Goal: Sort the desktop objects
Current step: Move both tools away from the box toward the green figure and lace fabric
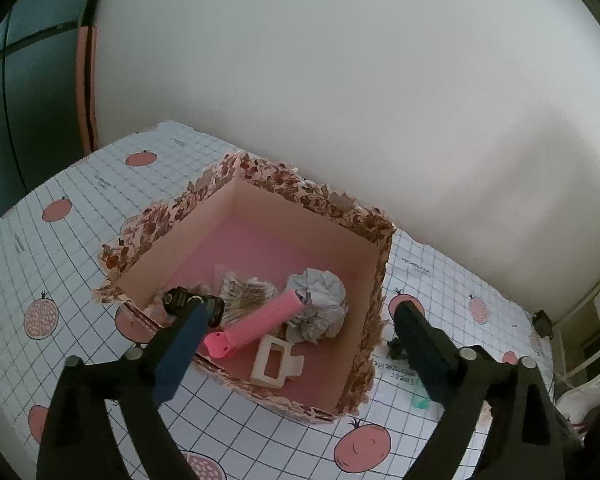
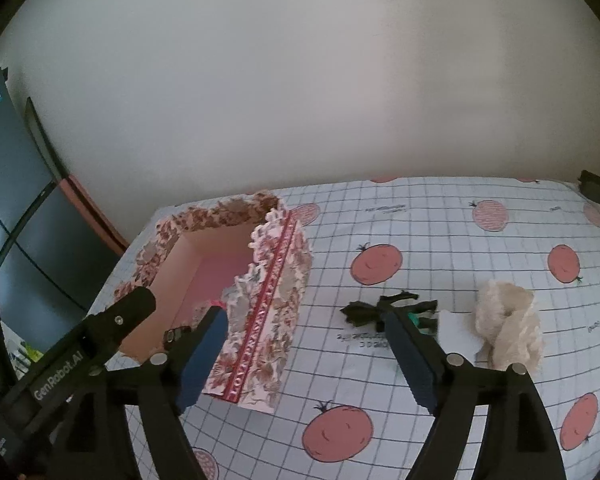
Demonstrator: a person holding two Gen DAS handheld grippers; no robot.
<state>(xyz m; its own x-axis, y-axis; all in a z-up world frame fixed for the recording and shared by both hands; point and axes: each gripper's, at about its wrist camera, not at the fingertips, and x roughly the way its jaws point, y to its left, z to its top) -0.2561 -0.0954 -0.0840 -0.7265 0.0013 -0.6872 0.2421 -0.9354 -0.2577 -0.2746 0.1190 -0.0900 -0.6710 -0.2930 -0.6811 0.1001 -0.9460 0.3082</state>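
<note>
Currently, left wrist view: left gripper [image 1: 296, 330] with jaws spread wide and holding nothing, poised over the near rim of the floral box [image 1: 364, 220], which sits toward the far edge of the tabletop [image 1: 60, 248]. Contents: pink hair roller [image 1: 256, 324], cream claw clip [image 1: 274, 362], grey crumpled wad [image 1: 320, 304], black bottle [image 1: 188, 302], clear packet [image 1: 240, 292].

Right wrist view: right gripper [image 2: 306, 334], jaws likewise apart and empty, between box and loose items. Unsorted on the tabletop: dark fabric tie [image 2: 380, 308], green-tipped object [image 2: 418, 322], cream fluffy scrunchie [image 2: 508, 328]. Judged step: between drop-off and next pickup; next move calls for closing on the tie.
</note>
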